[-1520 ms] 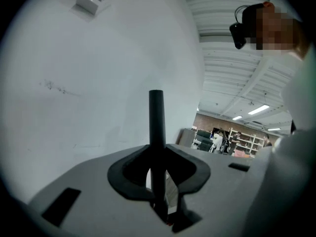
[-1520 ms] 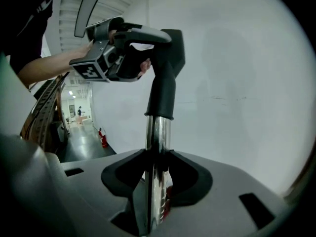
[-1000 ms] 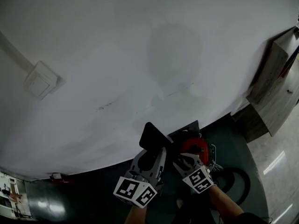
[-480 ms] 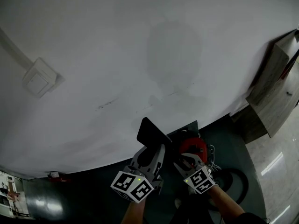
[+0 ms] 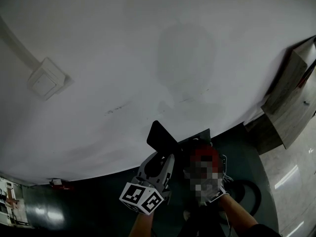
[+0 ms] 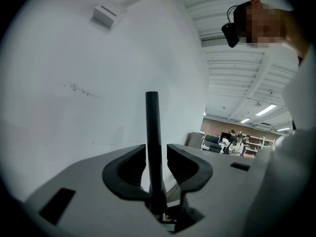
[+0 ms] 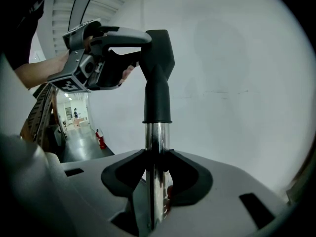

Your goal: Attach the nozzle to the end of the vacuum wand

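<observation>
Holding steady against a white painted wall point(image 5: 123, 58), both tools are on the vacuum. The right hand-held gripper point(image 7: 157, 164) is clamped on the shiny chrome vacuum wand point(image 7: 156, 135), pads pressed to the metal tube on both sides, the tube standing straight up between them. On the top end of that tube sits the black plastic nozzle point(image 7: 158, 78): its round collar is sleeved over the chrome, and above the collar it widens into a flat, angled head.

Over at that head is the left hand-held gripper point(image 6: 157, 149). Its jaws have just been opening, and its own view shows them apart with the nozzle's thin edge between them: right up against the left pad, with a clear sliver of daylight before the right pad. So no squeeze on the nozzle there.

From the head view, the nozzle pokes up past the left tool's fingertips as a dark slanted slab in front of the wall. A white square switch box point(image 5: 45, 78) sits on the wall far off to the left, and a black hose point(image 5: 252, 194) loops on the dark floor point(image 5: 98, 206) at lower right.
</observation>
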The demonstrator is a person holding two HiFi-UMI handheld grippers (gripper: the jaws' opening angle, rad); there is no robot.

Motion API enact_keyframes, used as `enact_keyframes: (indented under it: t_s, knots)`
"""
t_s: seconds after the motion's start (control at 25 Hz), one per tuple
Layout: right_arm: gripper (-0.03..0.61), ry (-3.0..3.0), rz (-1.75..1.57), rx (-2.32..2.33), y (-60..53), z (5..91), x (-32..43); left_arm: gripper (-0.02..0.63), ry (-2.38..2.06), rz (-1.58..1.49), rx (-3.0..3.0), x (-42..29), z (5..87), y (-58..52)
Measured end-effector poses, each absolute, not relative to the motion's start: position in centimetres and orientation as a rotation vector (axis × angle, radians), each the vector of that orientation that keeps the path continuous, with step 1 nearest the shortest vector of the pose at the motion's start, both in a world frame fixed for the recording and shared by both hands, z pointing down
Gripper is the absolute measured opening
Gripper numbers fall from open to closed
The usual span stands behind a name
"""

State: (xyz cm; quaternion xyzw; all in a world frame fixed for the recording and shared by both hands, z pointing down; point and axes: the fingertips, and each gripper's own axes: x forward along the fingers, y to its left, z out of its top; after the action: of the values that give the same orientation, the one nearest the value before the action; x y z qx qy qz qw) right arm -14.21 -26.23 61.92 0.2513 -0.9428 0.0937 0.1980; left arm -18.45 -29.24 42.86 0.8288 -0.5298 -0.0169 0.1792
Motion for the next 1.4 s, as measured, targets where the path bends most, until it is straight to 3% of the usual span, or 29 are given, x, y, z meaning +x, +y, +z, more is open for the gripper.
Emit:
enact_keyframes:
  t_s: [0.24,0.4,1.4]
  knots:
    - [0.156,-2.624,0.302,0.733,-29.4,62.2,-14.2,0.124,-1.547,-0.031,2.357,-19.3,42.3,-26.5]
    - [0.156,-2.61,0.317,0.741,-30.9,62.6,-14.3,0.005,-1.596,-0.04,2.285,-20.5,43.5,-23.7]
    - [0.153,-2.635,0.299,0.778,-31.5,61.8,-15.2,0.005,-1.655,-0.029,2.182,-22.9,45.7,-18.3]
